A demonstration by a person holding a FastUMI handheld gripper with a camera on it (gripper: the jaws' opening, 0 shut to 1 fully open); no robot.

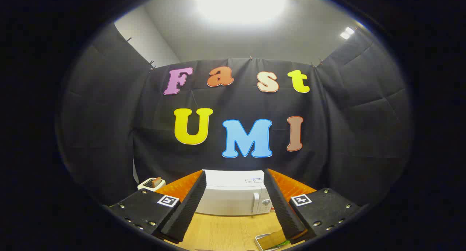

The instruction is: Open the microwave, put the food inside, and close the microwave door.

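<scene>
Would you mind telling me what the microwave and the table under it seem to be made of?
The microwave, beyond the open gripper, looks like white painted metal or plastic: smooth, matte, evenly coloured, with a white handle; which of the two I cannot tell. The table looks like light wood or wood-pattern laminate: pale yellow with faint grain lines.

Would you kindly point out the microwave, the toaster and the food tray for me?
microwave [229, 200]: gripper view, closed door front, beyond the open fingers.
toaster [150, 183]: gripper view, its top, left of the microwave.
food tray [263, 241]: gripper view, its near rim, by the right finger.
</scene>
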